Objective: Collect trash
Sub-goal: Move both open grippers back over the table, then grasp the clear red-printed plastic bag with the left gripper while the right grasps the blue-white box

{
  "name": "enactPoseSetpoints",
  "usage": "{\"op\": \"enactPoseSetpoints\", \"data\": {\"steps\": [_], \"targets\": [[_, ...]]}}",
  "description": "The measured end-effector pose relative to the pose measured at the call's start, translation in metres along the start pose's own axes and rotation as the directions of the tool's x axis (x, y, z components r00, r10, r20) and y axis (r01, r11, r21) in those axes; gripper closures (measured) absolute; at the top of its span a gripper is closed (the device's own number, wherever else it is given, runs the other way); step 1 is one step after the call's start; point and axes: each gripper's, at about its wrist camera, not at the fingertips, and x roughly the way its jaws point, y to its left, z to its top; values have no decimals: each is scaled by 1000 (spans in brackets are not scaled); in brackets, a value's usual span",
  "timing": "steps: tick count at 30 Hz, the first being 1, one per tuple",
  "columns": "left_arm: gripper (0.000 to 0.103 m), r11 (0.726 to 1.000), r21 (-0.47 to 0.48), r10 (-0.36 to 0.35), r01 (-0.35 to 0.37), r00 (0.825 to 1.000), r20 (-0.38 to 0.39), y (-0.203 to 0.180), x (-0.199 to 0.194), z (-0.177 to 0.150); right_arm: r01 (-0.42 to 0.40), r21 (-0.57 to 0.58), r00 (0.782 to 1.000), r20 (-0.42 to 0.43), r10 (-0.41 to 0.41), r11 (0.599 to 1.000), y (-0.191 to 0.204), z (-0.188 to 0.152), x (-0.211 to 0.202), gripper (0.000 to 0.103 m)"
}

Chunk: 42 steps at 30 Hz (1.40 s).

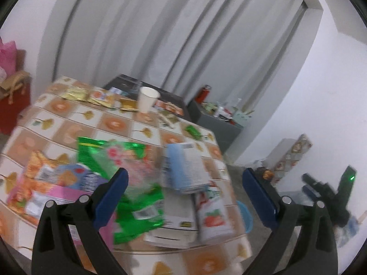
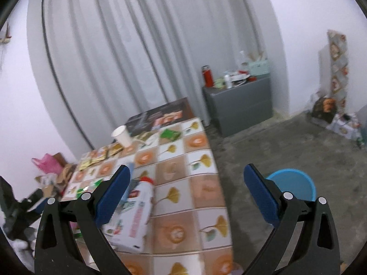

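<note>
Trash lies on a patterned table (image 1: 114, 123): a green wrapper (image 1: 101, 153), an orange packet (image 1: 43, 167), a pale blue pack (image 1: 183, 167), a strawberry milk carton (image 1: 213, 217) and a white paper cup (image 1: 146, 99). My left gripper (image 1: 183, 183) hovers open above the pile with nothing between its blue pads. In the right wrist view the milk carton (image 2: 135, 217) lies at the table's (image 2: 183, 183) near left, the paper cup (image 2: 122, 135) stands farther back, and a blue bin (image 2: 296, 183) stands on the floor. My right gripper (image 2: 187, 178) is open and empty over the table edge.
Gold sachets (image 1: 78, 95) and a small green packet (image 1: 193, 131) lie at the table's far side. A grey cabinet (image 2: 240, 105) with bottles stands by the curtain. A red bag (image 1: 13, 107) sits left of the table. Bare concrete floor (image 2: 286, 146) lies to the right.
</note>
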Motion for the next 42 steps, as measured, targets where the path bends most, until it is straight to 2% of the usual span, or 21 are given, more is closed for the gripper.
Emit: {"op": "enactPoseSetpoints", "data": {"steps": [6,9,12,13,18,21,25,28,31,34,42], "targets": [[6,984,141,106,-108,994,23,3,-2,-8,-76,-5,995,-60,76,997,15,3,23,12],[6,958,233,167,-167,986,17,-2,7,-13,-116,1,989,-92,115,993,25,3,35,16],[6,897,362,260,-254,965,33,-12,21,-20,-148,-9,981,-127,146,989,38,3,52,20],[6,865,412,296,-287,954,43,-14,29,-22,-163,-12,977,-141,160,987,43,3,57,21],[7,787,536,346,-303,938,22,-16,59,-31,-206,-31,963,-187,197,978,65,2,79,21],[15,723,618,392,-309,920,2,-15,78,-41,-225,-45,955,-207,212,973,77,0,90,22],[26,653,695,449,-299,893,-38,-9,104,-54,-251,-44,941,-247,233,967,89,-3,108,24],[29,627,727,473,-281,878,-68,-3,116,-62,-268,-37,929,-273,248,963,96,-5,120,24],[33,613,743,492,-269,866,-92,4,126,-65,-286,-23,917,-296,266,958,101,-5,131,25],[38,607,754,496,-251,861,-113,9,133,-66,-308,4,899,-326,293,951,106,-6,143,26],[63,670,718,466,-191,860,-206,18,140,-64,-350,57,846,-409,342,935,117,-9,173,32]]}}
